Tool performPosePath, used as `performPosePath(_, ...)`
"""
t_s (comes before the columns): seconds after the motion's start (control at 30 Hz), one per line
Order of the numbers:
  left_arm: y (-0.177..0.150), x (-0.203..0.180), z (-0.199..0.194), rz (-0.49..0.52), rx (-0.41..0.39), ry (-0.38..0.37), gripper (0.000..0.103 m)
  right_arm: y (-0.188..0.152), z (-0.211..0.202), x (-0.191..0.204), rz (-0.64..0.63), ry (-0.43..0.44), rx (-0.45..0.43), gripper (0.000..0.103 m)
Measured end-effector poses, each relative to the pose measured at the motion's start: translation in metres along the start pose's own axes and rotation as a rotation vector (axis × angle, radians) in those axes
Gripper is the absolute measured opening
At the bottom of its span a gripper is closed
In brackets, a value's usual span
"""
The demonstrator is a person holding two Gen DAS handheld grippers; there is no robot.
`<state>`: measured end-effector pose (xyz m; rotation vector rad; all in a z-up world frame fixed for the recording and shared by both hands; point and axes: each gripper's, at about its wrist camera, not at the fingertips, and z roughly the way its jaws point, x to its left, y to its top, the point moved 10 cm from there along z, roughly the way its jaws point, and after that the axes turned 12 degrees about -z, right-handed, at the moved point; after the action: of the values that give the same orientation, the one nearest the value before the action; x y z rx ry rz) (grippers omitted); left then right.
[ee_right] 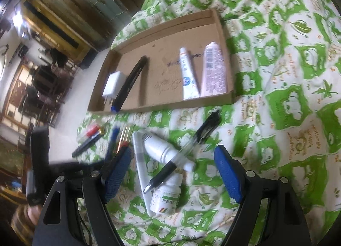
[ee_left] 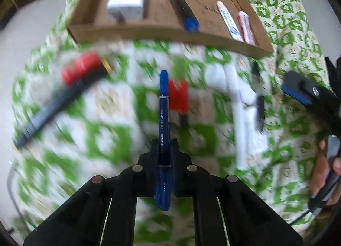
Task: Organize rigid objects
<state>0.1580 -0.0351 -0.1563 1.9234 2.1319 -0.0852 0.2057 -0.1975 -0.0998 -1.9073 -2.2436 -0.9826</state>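
Observation:
My left gripper [ee_left: 163, 145] is shut on a blue pen [ee_left: 163, 105] that points toward the cardboard tray [ee_left: 149, 32]. The tray holds a white charger [ee_left: 126, 0], a black marker with a blue cap [ee_left: 182, 9] and two tubes [ee_left: 230, 21]. My right gripper [ee_right: 172, 171] is open above a white bottle [ee_right: 162, 150], a black pen [ee_right: 181, 152], a white stick [ee_right: 141, 169] and a small medicine bottle [ee_right: 166, 197]. The tray [ee_right: 119, 56] lies beyond them in the right wrist view.
Everything lies on a green-and-white patterned cloth [ee_right: 277, 96]. A red-capped marker [ee_left: 70, 83] and a red item [ee_left: 178, 96] lie left and centre in the blurred left wrist view. The right gripper's blue pad [ee_left: 296, 92] shows at the right edge.

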Motion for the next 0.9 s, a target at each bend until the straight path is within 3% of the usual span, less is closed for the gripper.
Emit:
performPosePath(0.03,-0.006,0.001,0.003,-0.005,-0.007,0.01,0.007,0.0,0.0,-0.001,0.012,0.008,0.001,0.072)
performPosePath(0.1,-0.013,0.006,0.005,-0.023,-0.04,0.0,0.008,-0.002,0.002,0.0,0.024,0.03,0.016,0.058)
performPosePath(0.17,-0.011,0.017,0.0,-0.123,-0.073,-0.064,0.008,-0.005,0.006,0.002,0.025,0.043,0.033,0.052)
performPosePath(0.27,-0.002,0.037,-0.01,-0.23,-0.136,-0.095,0.008,-0.006,0.007,0.005,0.018,0.053,0.039,0.045)
performPosePath(0.33,-0.002,0.045,-0.007,-0.272,-0.127,-0.121,0.008,-0.007,0.008,0.007,0.011,0.059,0.04,0.041)
performPosePath(0.6,-0.006,0.034,-0.001,-0.226,-0.115,-0.082,0.008,-0.006,0.014,0.04,-0.042,0.167,0.053,0.037)
performPosePath(0.7,-0.002,0.03,0.003,-0.229,-0.113,-0.087,0.008,-0.004,0.024,0.053,-0.086,0.171,0.082,0.037)
performPosePath(0.8,-0.005,0.035,0.002,-0.229,-0.112,-0.088,0.008,-0.019,0.045,0.059,-0.125,0.132,0.179,0.036)
performPosePath(0.9,-0.007,0.038,0.002,-0.226,-0.112,-0.085,0.008,-0.025,0.057,0.061,-0.217,0.048,0.21,0.023)
